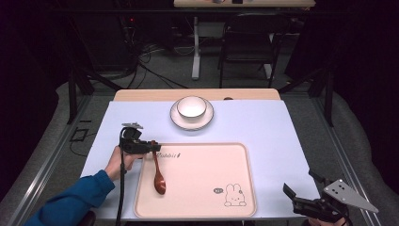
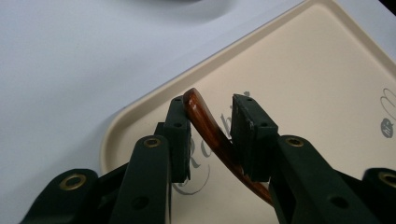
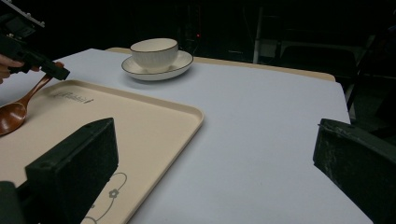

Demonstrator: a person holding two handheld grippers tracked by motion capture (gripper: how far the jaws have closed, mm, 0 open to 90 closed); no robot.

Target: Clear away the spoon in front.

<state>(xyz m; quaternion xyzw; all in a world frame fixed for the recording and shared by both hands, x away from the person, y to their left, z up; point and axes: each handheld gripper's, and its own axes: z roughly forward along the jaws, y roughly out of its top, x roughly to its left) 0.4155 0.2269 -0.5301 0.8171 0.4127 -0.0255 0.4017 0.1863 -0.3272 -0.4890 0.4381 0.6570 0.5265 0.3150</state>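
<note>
Spoon (image 2: pixel 205 122) handle between left gripper (image 2: pixel 210 121) fingers, seemingly ungripped; right gripper (image 3: pixel 210 163) fingers wide apart

A blue sleeve (image 1: pixel 70 200) is worn on the left forearm, and a black cable (image 1: pixel 121 193) is seen trailing from the left gripper (image 1: pixel 153 147). That gripper is built in black, topped by a small grey plate. In the left gripper view, 2 black jaws are shown with dark pads, brass-ringed pivot holes and small screws. The right gripper (image 1: pixel 288 191) is black too, and a grey three-cornered plate (image 1: pixel 349 194) dotted with holes is carried on it.
</note>
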